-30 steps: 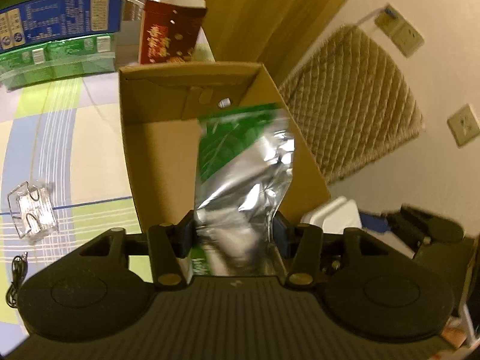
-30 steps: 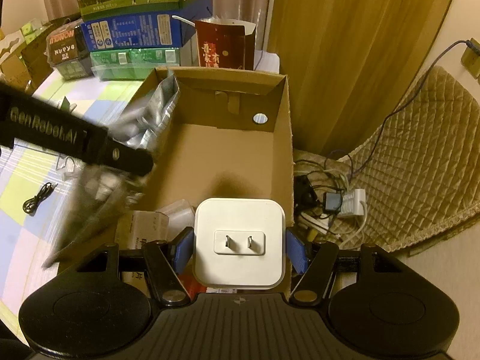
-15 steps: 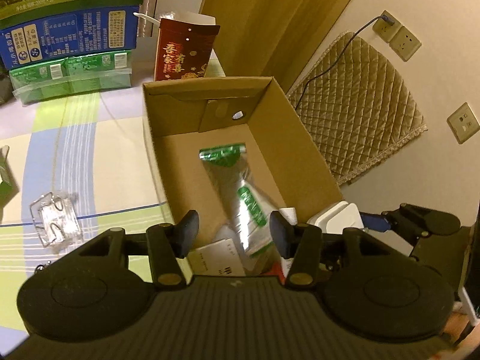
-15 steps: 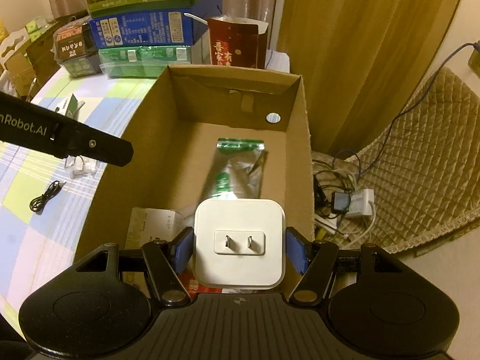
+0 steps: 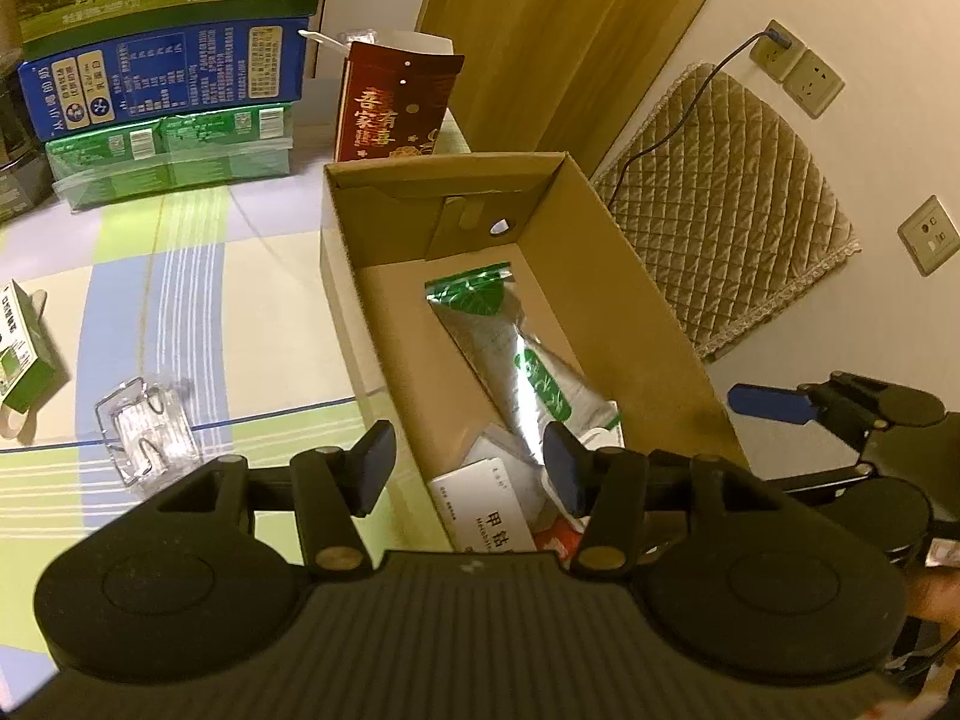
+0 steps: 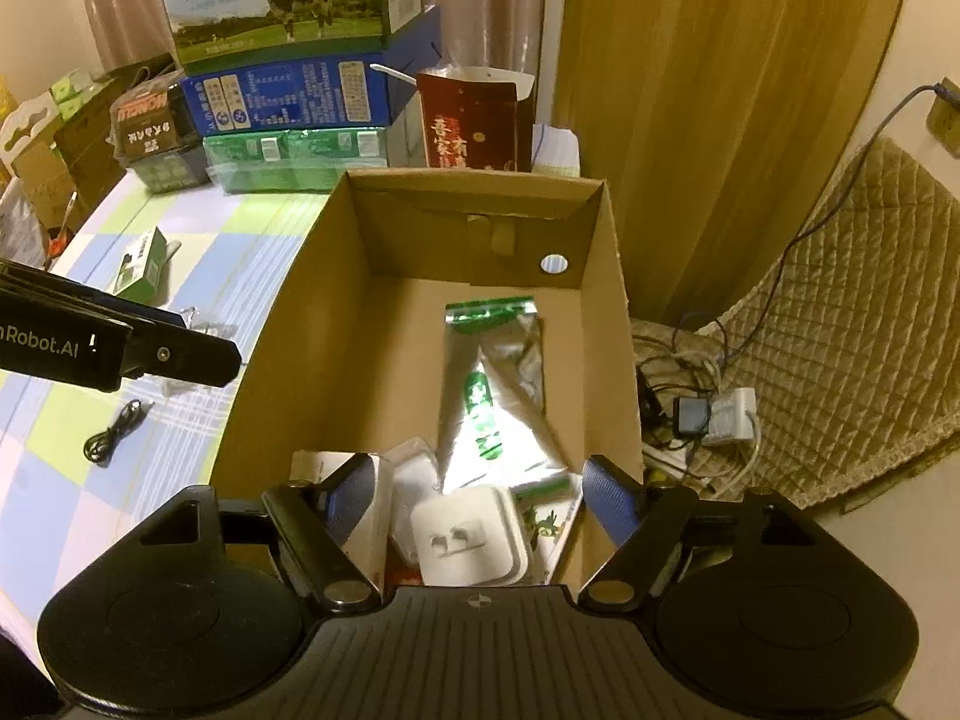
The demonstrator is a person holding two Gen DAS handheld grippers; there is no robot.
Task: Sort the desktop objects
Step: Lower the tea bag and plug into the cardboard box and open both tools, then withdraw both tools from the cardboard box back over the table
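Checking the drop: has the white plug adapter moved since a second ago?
Yes. The right gripper has just been opening, and the white plug adapter has dropped from between its pads into the cardboard box, at its near end.

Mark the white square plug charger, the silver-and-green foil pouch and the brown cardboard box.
white square plug charger point(image 6: 465, 540), right wrist view, its pronged top face
silver-and-green foil pouch point(image 6: 489, 396), right wrist view, its silver middle
brown cardboard box point(image 5: 636, 300), left wrist view, its right inner wall

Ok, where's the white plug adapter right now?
In the right wrist view, the white plug adapter lies inside the cardboard box, at its near end beside the foil pouch.
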